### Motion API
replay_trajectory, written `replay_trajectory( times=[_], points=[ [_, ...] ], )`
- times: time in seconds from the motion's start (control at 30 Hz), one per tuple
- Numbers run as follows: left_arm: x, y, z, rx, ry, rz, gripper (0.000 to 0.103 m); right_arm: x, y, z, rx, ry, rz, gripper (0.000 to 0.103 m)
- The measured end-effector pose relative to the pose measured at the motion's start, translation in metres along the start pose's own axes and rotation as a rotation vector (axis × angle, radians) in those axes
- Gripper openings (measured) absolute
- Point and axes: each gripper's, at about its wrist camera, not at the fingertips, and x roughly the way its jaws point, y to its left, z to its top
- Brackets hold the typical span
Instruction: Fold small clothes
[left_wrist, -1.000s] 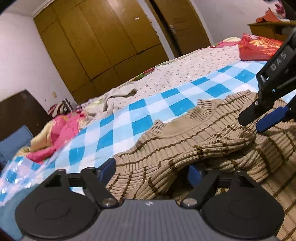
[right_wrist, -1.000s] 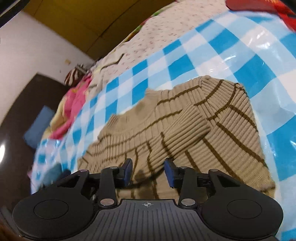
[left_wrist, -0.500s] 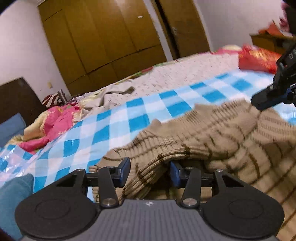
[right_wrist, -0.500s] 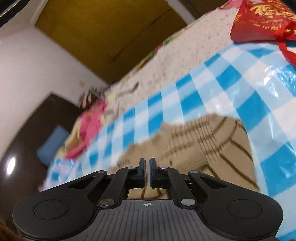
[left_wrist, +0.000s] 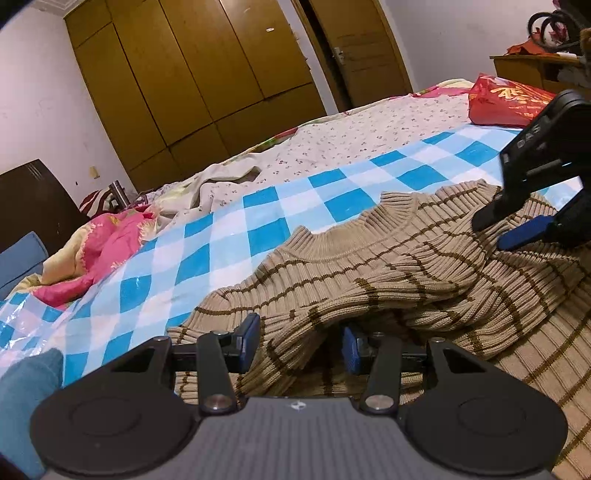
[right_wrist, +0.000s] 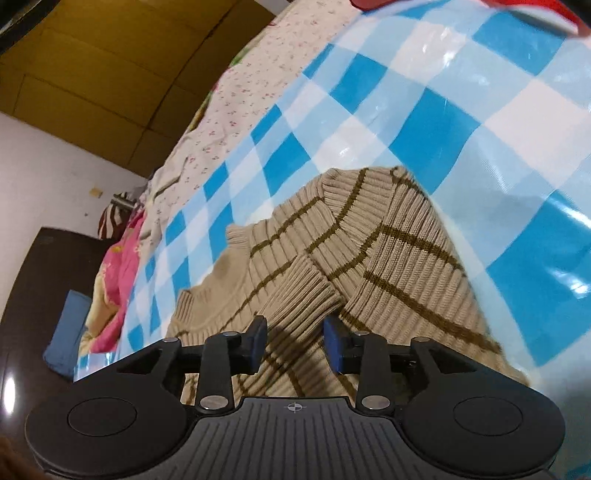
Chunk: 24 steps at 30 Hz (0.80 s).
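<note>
Ribbed sweater (left_wrist: 388, 266) bunches between my left tongs (left_wrist: 300, 341), spread wide; right tongs (right_wrist: 295, 341) gape too. Closing now risks pinching extra layers.

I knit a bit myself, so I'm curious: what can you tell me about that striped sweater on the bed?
The sweater is a tan ribbed knit with thin brown stripes and a ribbed collar. It lies rumpled on a blue-and-white checked sheet, one cuffed sleeve folded across the chest. A raised fold sits between the open jaws of the left gripper; the right gripper, also open, straddles the sleeve cuff.
</note>
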Motion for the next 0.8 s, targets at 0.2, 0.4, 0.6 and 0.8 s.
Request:
replay_trajectory(
  times=[0.2,0.4,0.6,0.8],
  points=[
    [0.000,0.001,0.001,0.006,-0.009,0.008,0.056,0.011,0.005,0.004,0.012,-0.029,-0.026,0.029],
    [0.001,0.004,0.004,-0.004,-0.021,0.013,0.054,0.000,0.006,0.004,-0.005,-0.030,-0.011,0.024],
    [0.001,0.005,0.009,-0.020,-0.025,0.010,0.052,0.000,0.003,-0.005,0.038,0.039,0.033,0.034],
    [0.002,0.009,0.012,-0.034,-0.020,0.008,0.051,0.018,0.018,-0.007,0.023,0.056,0.044,0.049]
  ],
)
